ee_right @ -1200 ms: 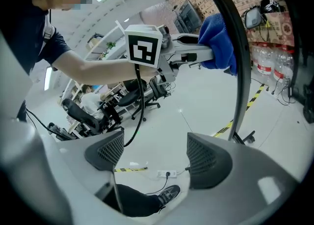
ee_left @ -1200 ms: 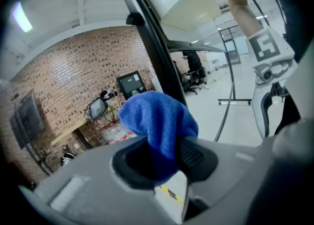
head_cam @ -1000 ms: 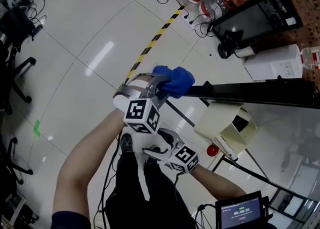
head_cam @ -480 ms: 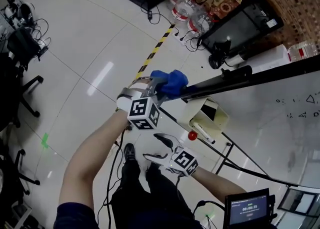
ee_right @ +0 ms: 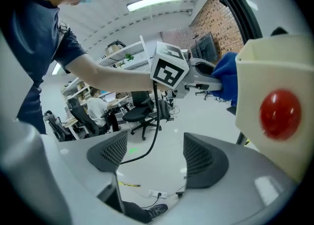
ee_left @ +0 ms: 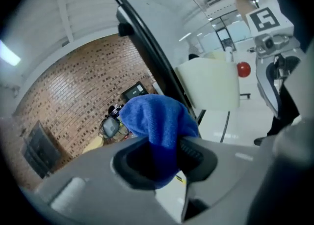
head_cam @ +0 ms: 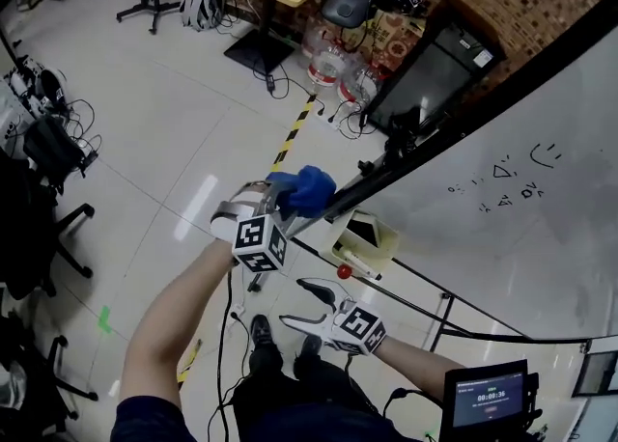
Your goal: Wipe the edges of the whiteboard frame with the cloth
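Blue cloth [head_cam: 302, 189] clamped in left claw [head_cam: 281, 196], risen along whiteboard frame [head_cam: 483, 94], right claw [ee_right: 152, 157] apart, empty, narrowing

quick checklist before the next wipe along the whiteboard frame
1. Blue cloth gripped: ok, left gripper is shut on it.
2. Cloth touching the black whiteboard frame: cannot tell, it sits at the frame's edge but contact is hidden.
3. Right gripper free: ok, jaws apart, just been closing slightly, nothing between them.
4. Beige box clear of the cloth: not ok, it hangs close beside it and might get bumped.
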`<state>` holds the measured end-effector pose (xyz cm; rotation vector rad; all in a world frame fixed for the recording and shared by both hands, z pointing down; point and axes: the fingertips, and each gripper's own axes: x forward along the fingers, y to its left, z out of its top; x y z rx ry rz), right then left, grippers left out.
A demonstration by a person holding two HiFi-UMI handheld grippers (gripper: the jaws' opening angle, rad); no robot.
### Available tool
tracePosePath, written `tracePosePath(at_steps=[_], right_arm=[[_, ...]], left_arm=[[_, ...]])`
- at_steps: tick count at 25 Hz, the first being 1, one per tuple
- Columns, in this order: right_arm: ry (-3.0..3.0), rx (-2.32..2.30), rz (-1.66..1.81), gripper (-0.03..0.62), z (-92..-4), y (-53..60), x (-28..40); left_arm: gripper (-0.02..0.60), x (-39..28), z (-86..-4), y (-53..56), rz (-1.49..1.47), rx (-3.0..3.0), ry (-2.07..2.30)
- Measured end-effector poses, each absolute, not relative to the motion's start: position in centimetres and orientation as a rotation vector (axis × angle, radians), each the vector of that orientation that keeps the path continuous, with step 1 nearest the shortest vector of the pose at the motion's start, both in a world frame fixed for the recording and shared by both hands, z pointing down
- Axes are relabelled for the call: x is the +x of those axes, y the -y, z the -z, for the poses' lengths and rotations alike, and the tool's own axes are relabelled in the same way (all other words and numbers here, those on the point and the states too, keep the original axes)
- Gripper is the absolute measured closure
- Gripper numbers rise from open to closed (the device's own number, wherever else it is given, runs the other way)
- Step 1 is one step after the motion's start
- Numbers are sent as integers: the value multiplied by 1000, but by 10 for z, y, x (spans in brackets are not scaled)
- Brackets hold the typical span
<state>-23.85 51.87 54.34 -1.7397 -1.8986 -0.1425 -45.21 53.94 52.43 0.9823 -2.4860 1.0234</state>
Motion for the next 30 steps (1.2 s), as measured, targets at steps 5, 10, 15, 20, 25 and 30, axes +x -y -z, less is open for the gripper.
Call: tracePosePath(at_steps=[5, 10, 15, 20, 25, 30], right_arm=[[1965, -1760, 141, 240, -505, -528, -248], [2011, -1777, 154, 247, -466, -533, -249], [2046, -1817, 157, 252, -430, -540, -243], [2087, -1833, 164, 256, -409, -539, -244], [2193, -1798, 131, 261, -386, -529, -273], [2311, -1753, 78, 269, -352, -511, -301]], left_arm=[[474, -453, -505, -541, -1013, 1004, 2487], [474, -454, -459, -542, -951, 1000, 2549], [474, -457, -404, -540, -905, 1008, 2597], [474, -456, -387, -544, -972, 991, 2572], [476, -471, -384, -572, -779, 897, 2636], [476, -477, -351, -575, -896, 902, 2659]])
